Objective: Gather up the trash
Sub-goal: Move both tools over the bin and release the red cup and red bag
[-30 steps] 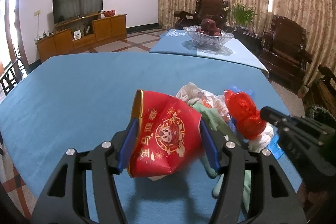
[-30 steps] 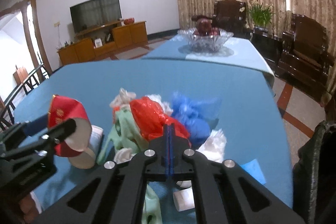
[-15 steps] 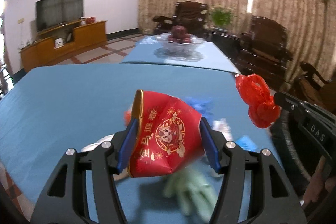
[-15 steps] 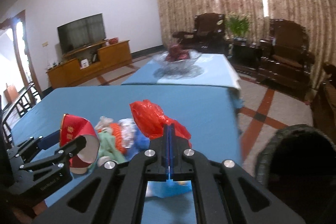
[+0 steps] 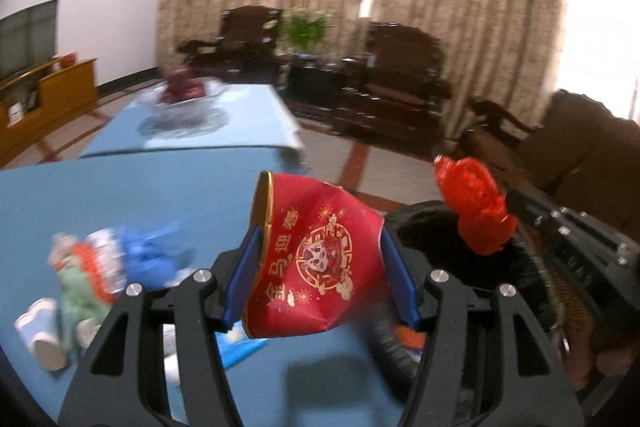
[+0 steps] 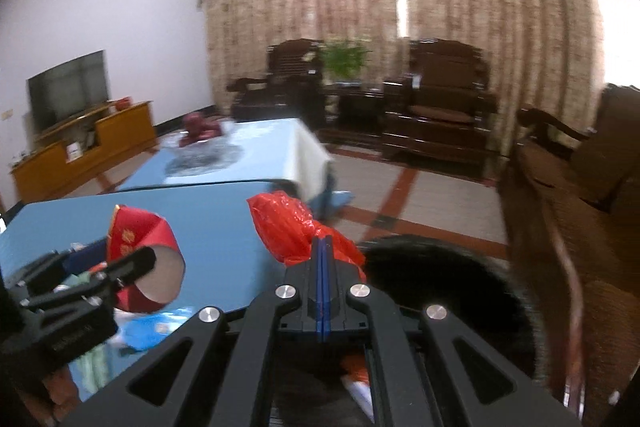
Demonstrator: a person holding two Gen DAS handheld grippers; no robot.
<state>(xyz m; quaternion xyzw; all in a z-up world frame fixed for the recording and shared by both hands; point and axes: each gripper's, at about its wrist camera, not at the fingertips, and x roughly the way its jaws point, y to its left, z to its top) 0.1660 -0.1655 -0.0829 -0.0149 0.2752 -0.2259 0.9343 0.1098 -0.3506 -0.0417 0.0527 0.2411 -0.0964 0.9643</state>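
Note:
My left gripper is shut on a crushed red paper cup with gold print and holds it in the air over the table's right edge. The cup also shows in the right wrist view. My right gripper is shut on a red plastic bag, seen in the left wrist view above the black trash bin. The bin's dark opening lies just right of the table. Several pieces of trash lie on the blue table.
A second blue table with a glass fruit bowl stands beyond. Dark wooden armchairs and a sofa line the right side. A TV cabinet is at the far left. Tiled floor lies between the furniture.
Both grippers have swung to the right with their loads, away from the trash pile. The black bin has come into view beneath the red bag and beside the cup.

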